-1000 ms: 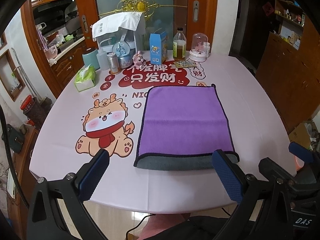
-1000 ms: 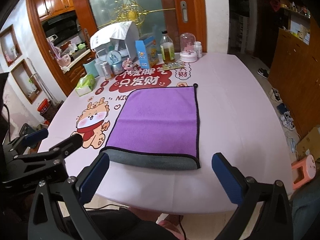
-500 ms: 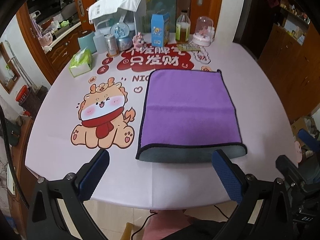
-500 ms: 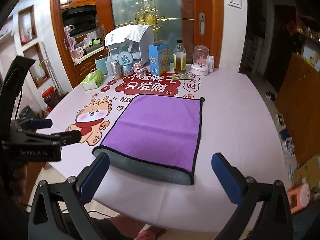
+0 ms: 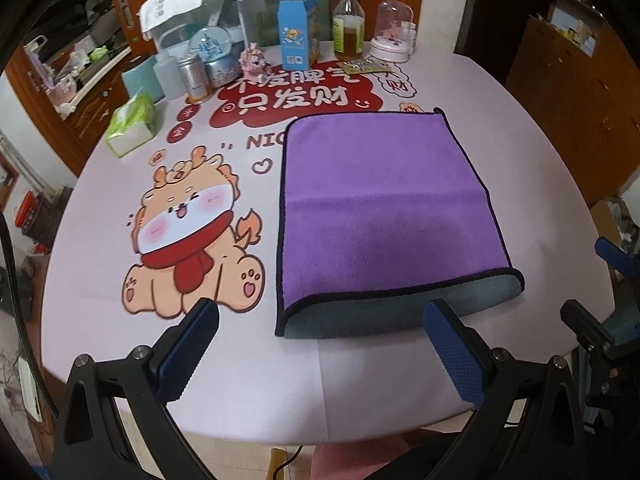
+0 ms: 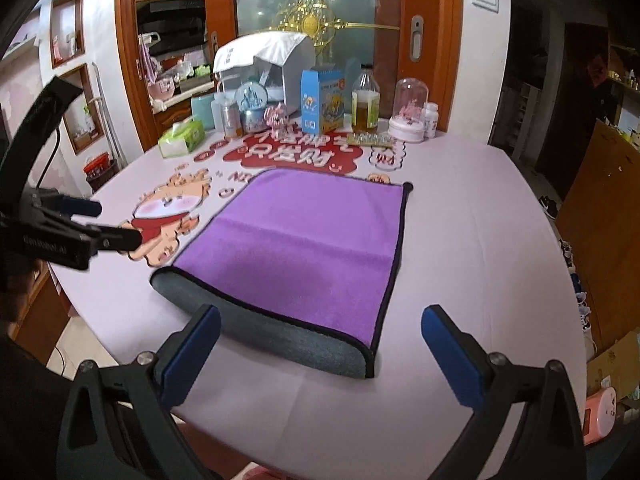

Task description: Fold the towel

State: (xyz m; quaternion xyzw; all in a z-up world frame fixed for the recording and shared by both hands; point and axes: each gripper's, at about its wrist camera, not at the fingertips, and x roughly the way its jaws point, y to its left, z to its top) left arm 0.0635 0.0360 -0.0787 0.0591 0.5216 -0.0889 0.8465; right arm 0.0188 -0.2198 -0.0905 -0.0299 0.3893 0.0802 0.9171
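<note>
towel (image 5: 380, 216) flat, folded | tissue pack (image 5: 132, 126), bottle (image 5: 349, 24) behind, far edge

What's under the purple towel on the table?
A grey layer of the towel shows under its near purple edge. It lies on the pink tablecloth, covering part of the print; anything else beneath is hidden.

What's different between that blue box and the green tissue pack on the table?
The blue box stands upright and tall; the green tissue pack lies low and flat. The box is a stiff carton with a cartoon print, while the pack looks soft, with a white tissue at its top opening. The box sits in the back row of clutter; the pack lies apart, toward the table's left edge. Both rest on the pink tablecloth, clear of the towel.
</note>
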